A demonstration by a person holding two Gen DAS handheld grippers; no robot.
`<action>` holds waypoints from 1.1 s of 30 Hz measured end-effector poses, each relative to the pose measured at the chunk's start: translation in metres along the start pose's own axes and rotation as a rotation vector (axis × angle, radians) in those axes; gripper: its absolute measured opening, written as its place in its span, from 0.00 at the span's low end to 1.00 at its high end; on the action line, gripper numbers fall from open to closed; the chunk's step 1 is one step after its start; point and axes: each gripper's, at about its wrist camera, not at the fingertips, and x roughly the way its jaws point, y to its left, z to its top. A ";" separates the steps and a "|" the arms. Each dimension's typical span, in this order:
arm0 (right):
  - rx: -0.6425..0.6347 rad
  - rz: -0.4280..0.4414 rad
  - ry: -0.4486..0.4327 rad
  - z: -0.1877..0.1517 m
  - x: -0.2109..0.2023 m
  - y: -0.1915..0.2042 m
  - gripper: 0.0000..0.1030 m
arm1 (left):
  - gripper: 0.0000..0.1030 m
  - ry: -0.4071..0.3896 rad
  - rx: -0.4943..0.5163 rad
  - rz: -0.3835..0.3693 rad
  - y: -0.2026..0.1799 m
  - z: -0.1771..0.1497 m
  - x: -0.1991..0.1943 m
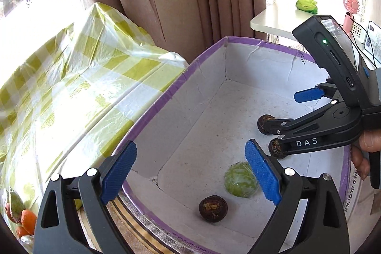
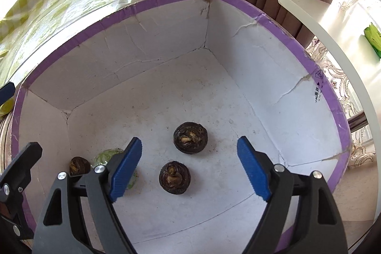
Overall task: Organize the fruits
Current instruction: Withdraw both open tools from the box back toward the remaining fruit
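A cardboard box (image 2: 166, 92) with a purple rim and white, cracked, scuffed inner walls holds the fruit. On its floor lie three dark brown, round, rough-skinned fruits with pale stem scars: two near the middle (image 2: 190, 137) (image 2: 175, 177) and a third (image 1: 213, 208) toward the box's near left corner, just beside a round green fruit (image 1: 241, 179) wrapped in shiny film. The left gripper (image 1: 190, 173) hangs above that corner of the box with its ribbed blue pads spread wide, holding nothing. The right gripper (image 2: 189, 168) points down into the box, its jaws wide apart and empty over the two middle fruits. Left of the box, glossy yellow-checked plastic sheeting (image 1: 71, 77) lies crinkled.
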 end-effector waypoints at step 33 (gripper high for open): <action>-0.053 0.066 -0.426 0.000 -0.109 0.056 0.98 | 0.90 -0.339 -0.230 0.073 0.096 -0.071 -0.109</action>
